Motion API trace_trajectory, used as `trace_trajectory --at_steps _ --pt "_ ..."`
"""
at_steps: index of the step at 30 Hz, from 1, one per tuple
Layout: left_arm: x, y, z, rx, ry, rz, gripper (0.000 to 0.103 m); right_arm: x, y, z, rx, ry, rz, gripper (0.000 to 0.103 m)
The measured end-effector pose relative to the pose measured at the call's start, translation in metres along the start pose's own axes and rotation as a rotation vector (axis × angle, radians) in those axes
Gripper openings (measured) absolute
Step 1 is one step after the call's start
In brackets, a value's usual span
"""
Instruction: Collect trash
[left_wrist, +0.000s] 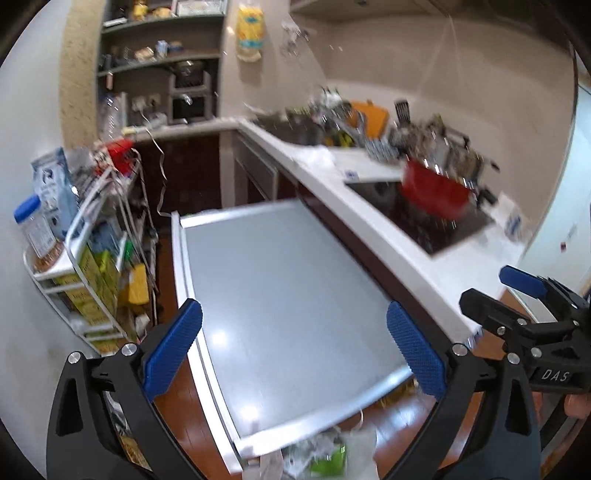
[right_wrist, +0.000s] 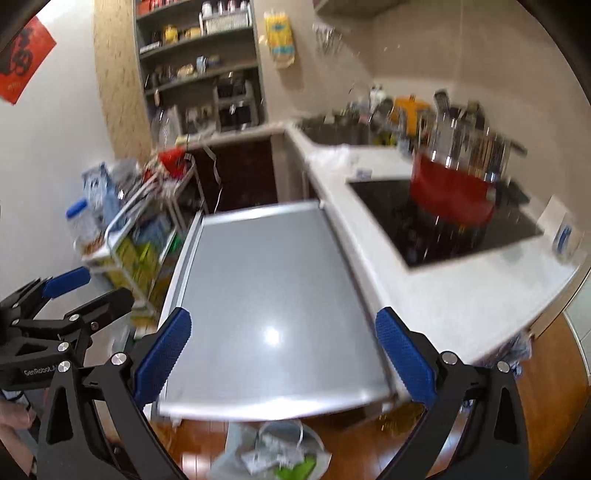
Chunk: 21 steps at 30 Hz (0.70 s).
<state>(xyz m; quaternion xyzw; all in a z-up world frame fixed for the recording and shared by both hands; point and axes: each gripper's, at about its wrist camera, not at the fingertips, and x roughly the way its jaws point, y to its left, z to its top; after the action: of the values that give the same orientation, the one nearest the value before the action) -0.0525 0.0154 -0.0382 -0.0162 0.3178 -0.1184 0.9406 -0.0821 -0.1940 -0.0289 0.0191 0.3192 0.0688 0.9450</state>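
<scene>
Below, my left tongs (left_wrist: 294, 345) and right tongs (right_wrist: 283, 350) gape wide and empty over the grey table (left_wrist: 288, 280); trash bag (right_wrist: 275, 456) on floor beneath them.

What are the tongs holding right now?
Nothing. The left tongs and the right tongs both stand wide open with only the grey table showing between them.

blur: red pot (left_wrist: 436, 192), dish rack (right_wrist: 469, 151) | cut off: trash bag (right_wrist: 273, 454) at bottom edge
</scene>
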Motion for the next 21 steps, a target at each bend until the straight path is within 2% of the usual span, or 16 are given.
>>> trace_trajectory --at_steps 3,7,11,16,21 --pt "-0.003 0.003 0.015 -0.004 -0.042 0.037 0.101 -0.004 -0.001 0.022 0.021 -0.043 -0.008 0.098" --pt "-0.005 0.012 0.031 -0.031 -0.075 0.036 0.101 -0.008 0.003 0.036 0.030 -0.075 -0.016 0.098" --pt "-0.006 0.017 0.038 -0.045 -0.104 0.038 0.101 -0.011 0.012 0.043 0.015 -0.105 -0.046 0.098" --pt "-0.007 0.015 0.046 -0.019 -0.135 0.113 0.101 -0.010 0.018 0.046 -0.002 -0.116 -0.068 0.098" --pt "-0.006 0.015 0.052 -0.009 -0.146 0.118 0.101 -0.006 0.018 0.048 0.003 -0.117 -0.071 0.099"
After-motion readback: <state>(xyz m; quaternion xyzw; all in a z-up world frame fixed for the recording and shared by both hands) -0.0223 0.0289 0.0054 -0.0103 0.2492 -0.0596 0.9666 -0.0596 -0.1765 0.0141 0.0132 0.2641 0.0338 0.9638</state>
